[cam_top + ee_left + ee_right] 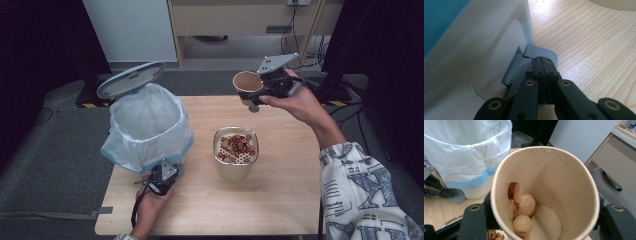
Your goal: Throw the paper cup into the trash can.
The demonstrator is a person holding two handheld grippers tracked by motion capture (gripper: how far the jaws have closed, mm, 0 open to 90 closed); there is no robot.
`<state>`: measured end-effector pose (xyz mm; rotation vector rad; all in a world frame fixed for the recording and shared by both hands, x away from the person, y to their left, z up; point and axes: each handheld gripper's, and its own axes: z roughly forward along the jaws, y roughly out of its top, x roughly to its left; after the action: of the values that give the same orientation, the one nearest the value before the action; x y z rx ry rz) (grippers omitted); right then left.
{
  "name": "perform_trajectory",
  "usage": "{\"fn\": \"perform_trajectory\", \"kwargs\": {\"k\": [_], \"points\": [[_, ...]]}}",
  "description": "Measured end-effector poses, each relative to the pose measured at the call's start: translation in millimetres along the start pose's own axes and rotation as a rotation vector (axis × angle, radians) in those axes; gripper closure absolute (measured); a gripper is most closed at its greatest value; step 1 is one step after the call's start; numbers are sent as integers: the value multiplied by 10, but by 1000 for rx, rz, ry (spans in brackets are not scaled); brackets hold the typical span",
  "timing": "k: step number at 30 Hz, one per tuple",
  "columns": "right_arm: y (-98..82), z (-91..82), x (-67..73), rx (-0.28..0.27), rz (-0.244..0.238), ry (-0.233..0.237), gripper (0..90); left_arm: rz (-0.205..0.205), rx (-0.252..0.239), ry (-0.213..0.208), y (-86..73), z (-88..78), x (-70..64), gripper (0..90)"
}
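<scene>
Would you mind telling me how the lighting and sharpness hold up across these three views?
High view: the table is evenly lit, the room's edges fall into deep shadow, and detail is soft. Left gripper view: window glare washes out the wood by the bin, while the left gripper on the pedal is crisp. Right gripper view: the paper cup is sharp and the bin liner overexposed.

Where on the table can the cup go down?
Bare wood lies right of the strainer bowl and along the table's near edge. The left side is crowded: the bin with the left tool on its pedal.
</scene>
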<state>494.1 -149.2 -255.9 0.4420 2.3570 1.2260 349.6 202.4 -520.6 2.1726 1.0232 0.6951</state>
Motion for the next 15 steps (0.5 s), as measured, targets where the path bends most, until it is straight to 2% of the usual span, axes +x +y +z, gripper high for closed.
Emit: {"fn": "perform_trajectory", "kwargs": {"k": [15], "points": [[118,118,61,-17,12,51,360,0,1,-1,-1,-1,2,892]]}}
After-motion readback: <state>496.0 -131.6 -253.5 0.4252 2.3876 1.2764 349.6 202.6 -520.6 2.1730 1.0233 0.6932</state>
